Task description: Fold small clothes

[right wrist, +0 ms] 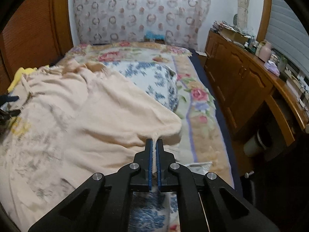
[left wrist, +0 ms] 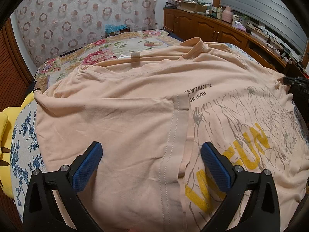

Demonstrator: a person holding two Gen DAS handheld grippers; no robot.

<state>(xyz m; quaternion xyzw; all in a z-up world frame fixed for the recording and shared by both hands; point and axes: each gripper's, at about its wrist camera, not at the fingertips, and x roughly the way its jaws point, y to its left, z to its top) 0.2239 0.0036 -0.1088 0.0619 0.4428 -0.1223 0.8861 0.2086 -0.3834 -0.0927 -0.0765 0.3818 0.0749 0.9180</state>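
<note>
**Hand-held grippers at a peach T-shirt on the bed**

The right hand-held gripper [right wrist: 154, 142] is clenched on a bunched edge of the peach T-shirt [left wrist: 135, 100]. The left hand-held gripper [left wrist: 151, 151] stands released, jaws wide, over a folded-in hemmed edge. The shirt lies spread on the bed [right wrist: 195, 96], its collar [left wrist: 193, 47] pointing toward the curtain [left wrist: 87, 9].

I count one peach T-shirt [left wrist: 135, 116] spread on one bed [left wrist: 119, 44]. I hold two hand-held grippers: my left hand-held gripper [left wrist: 151, 155] and my right hand-held gripper [right wrist: 154, 145], each with two blue pads. One yellow plush toy [left wrist: 4, 135] sits at the bed's edge. One patterned curtain [left wrist: 77, 9] hangs behind, and one pink bottle [left wrist: 228, 14] stands on the one wooden counter [left wrist: 202, 27].
</note>
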